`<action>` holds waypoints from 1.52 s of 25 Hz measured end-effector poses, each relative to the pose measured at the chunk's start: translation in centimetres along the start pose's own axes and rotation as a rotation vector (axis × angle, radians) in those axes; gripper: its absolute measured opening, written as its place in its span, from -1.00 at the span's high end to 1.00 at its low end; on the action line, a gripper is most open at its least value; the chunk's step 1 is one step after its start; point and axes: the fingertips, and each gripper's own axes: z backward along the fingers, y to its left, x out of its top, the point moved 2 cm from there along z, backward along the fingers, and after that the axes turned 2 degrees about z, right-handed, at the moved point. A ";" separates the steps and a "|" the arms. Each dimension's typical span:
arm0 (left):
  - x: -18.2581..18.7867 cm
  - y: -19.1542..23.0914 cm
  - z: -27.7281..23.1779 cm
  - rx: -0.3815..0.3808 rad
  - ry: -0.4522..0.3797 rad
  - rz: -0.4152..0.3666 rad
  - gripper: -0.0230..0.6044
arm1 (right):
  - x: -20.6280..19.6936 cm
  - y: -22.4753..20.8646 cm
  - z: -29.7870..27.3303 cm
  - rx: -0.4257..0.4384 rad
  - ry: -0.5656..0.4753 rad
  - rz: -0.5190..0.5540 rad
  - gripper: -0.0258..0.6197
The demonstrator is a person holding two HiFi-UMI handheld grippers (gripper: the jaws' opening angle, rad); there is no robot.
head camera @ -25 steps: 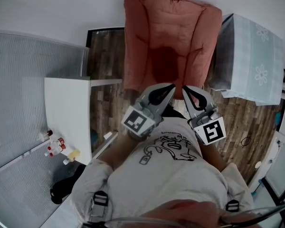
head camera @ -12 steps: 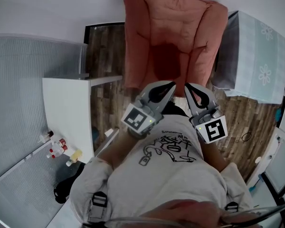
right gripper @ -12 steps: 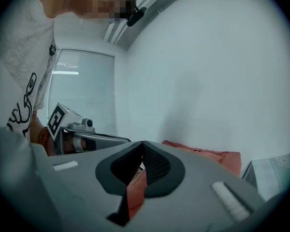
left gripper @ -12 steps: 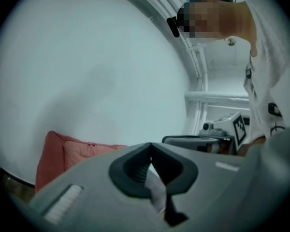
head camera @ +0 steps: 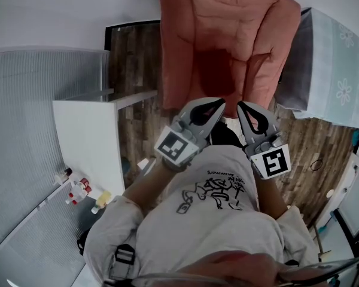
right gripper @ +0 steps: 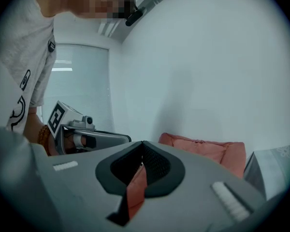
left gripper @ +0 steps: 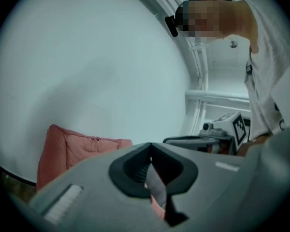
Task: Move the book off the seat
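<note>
A salmon-pink padded armchair (head camera: 227, 34) stands against the white wall. A dark red flat shape, which looks like the book (head camera: 218, 70), lies on the middle of its seat. My left gripper (head camera: 218, 102) and right gripper (head camera: 242, 105) are side by side just short of the seat's front edge, pointing at the chair, apart from the book. Both are shut with nothing held. In the left gripper view the jaws (left gripper: 151, 144) meet and the armchair (left gripper: 77, 146) shows low left. In the right gripper view the jaws (right gripper: 142, 142) are closed, with the armchair (right gripper: 203, 146) behind them.
A white table (head camera: 87, 136) stands to the left, with small bottles (head camera: 81, 190) near its corner. A pale floral-covered piece of furniture (head camera: 335, 70) is right of the chair. Wood floor (head camera: 134, 58) runs between them. The person's torso fills the lower head view.
Both grippers have moved forward and lower, toward the front of the seat, staying shut. The armchair has come nearer in the head view.
</note>
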 end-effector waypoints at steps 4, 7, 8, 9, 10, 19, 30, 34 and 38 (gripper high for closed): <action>-1.4 1.9 0.2 -0.006 0.008 0.020 0.92 | -2.0 -0.1 -1.6 -0.014 0.036 -0.001 0.90; -2.5 3.3 0.2 -0.011 0.010 0.031 0.92 | -3.7 -0.5 -2.5 -0.028 0.056 -0.014 0.90; -2.9 3.6 0.1 -0.017 0.005 0.038 0.92 | -4.2 -0.6 -2.8 -0.030 0.064 -0.016 0.90; -3.3 4.0 0.1 -0.023 0.001 0.046 0.92 | -4.8 -0.7 -3.2 -0.029 0.073 -0.016 0.90; -3.9 4.5 0.1 -0.027 0.000 0.053 0.91 | -5.4 -0.9 -3.5 -0.026 0.082 -0.016 0.90; -9.5 7.5 -0.6 -0.030 0.052 0.092 0.72 | -10.5 -1.6 -6.1 -0.019 0.125 -0.033 0.82; -16.6 10.8 -2.0 0.018 0.103 0.126 0.53 | -18.0 -5.1 -7.6 -0.037 0.195 -0.029 0.67; -19.8 13.0 -2.6 0.046 0.120 0.136 0.49 | -21.6 -6.1 -8.6 -0.020 0.235 -0.031 0.65; -23.7 15.3 -3.3 0.069 0.135 0.147 0.45 | -25.6 -6.8 -9.8 -0.002 0.260 -0.036 0.60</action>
